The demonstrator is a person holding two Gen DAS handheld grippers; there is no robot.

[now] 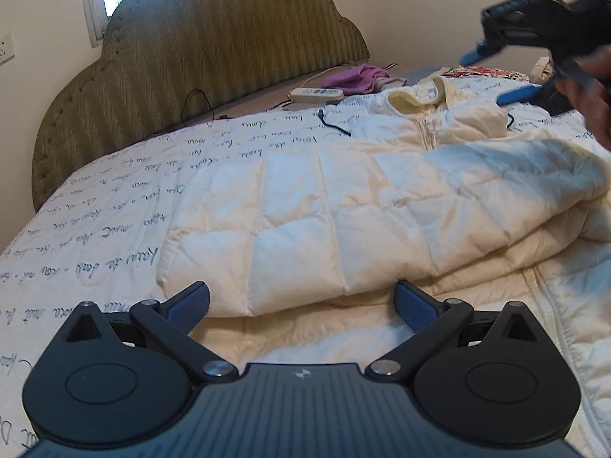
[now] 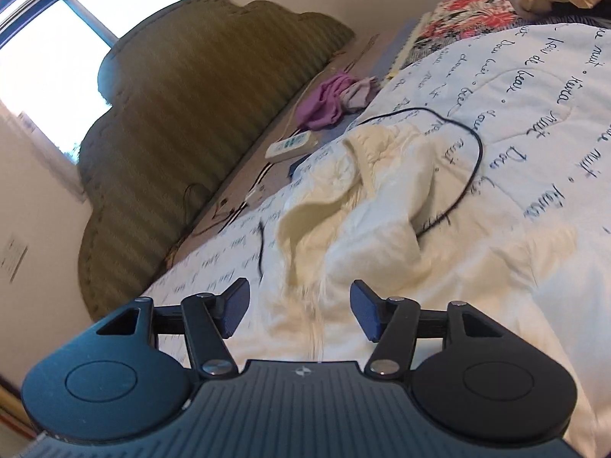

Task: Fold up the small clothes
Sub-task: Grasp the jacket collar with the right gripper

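I am looking across a white quilt [image 1: 114, 206] printed with dark handwriting, lying over the bed. An olive scalloped headboard [image 1: 198, 49] is standing against the wall behind it, with a bright window [image 2: 57, 34] showing above. A white power strip [image 1: 316, 94] is lying near the headboard, a purple cloth [image 1: 353, 76] sitting bunched just beside it. A thin black cable [image 2: 464, 175] is looping over the quilt. A red floral fabric [image 2: 471, 13] is lying at the far corner.
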